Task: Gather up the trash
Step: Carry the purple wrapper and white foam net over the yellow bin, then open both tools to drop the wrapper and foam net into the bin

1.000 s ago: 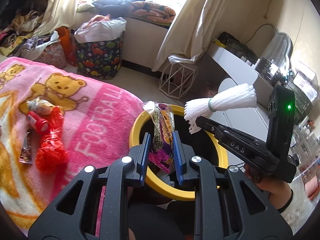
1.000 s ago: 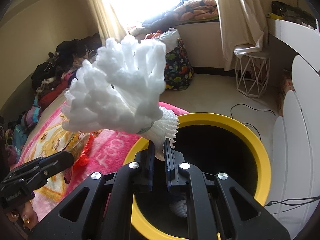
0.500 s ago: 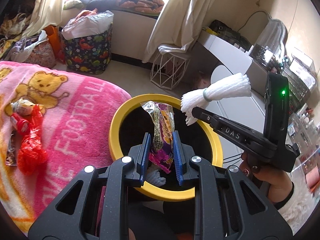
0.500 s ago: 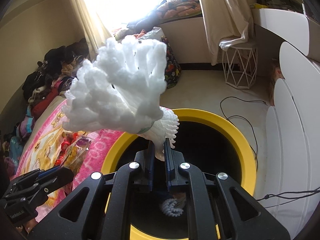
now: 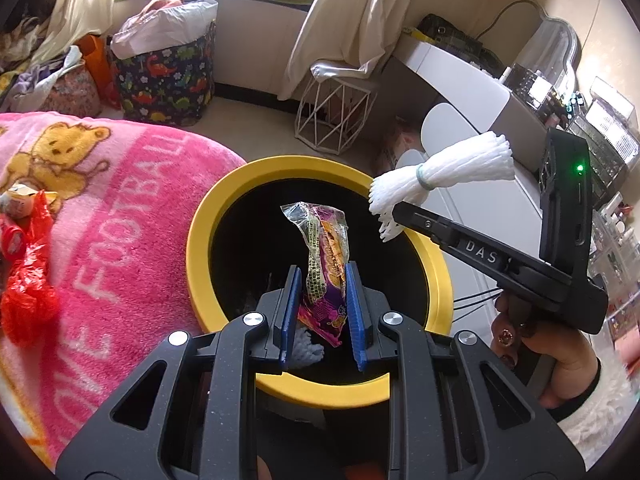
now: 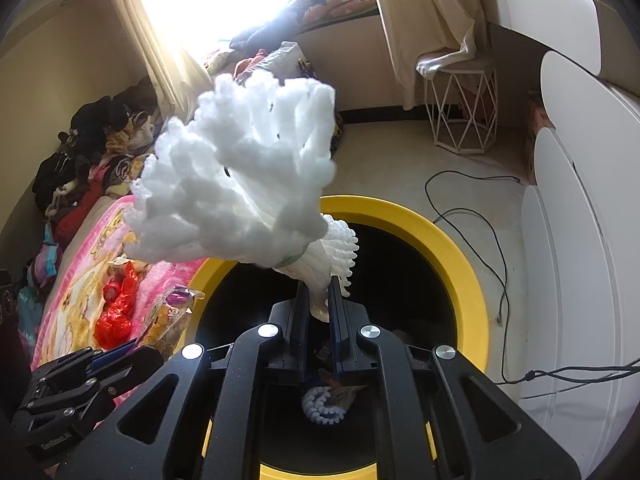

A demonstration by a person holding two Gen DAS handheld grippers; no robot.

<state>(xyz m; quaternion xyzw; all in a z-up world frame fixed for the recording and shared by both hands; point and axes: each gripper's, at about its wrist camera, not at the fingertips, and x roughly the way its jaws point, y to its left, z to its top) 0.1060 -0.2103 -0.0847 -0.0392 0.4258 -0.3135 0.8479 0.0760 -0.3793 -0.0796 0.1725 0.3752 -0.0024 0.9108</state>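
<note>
The left gripper [image 5: 322,312] is clenching its blue jaws on a crinkled snack wrapper [image 5: 326,256], which is standing upright over the dark mouth of the yellow-rimmed bin [image 5: 208,216]. At about two o'clock from it, the right gripper [image 5: 394,216], gripped by a hand [image 5: 536,356], is pinching the lower end of a bundle of white foam netting [image 5: 444,176] over the bin's far rim. In the right wrist view the same gripper [image 6: 320,308] is squeezing the netting [image 6: 240,176] tightly, the fluffy end fanning out toward eleven o'clock above the bin [image 6: 452,248]. Another white foam piece [image 6: 322,404] is lying at the bin's bottom. At nine o'clock, a red plastic bag [image 5: 28,300] is resting on the bed's pink blanket [image 5: 120,208], well apart from the bin.
</note>
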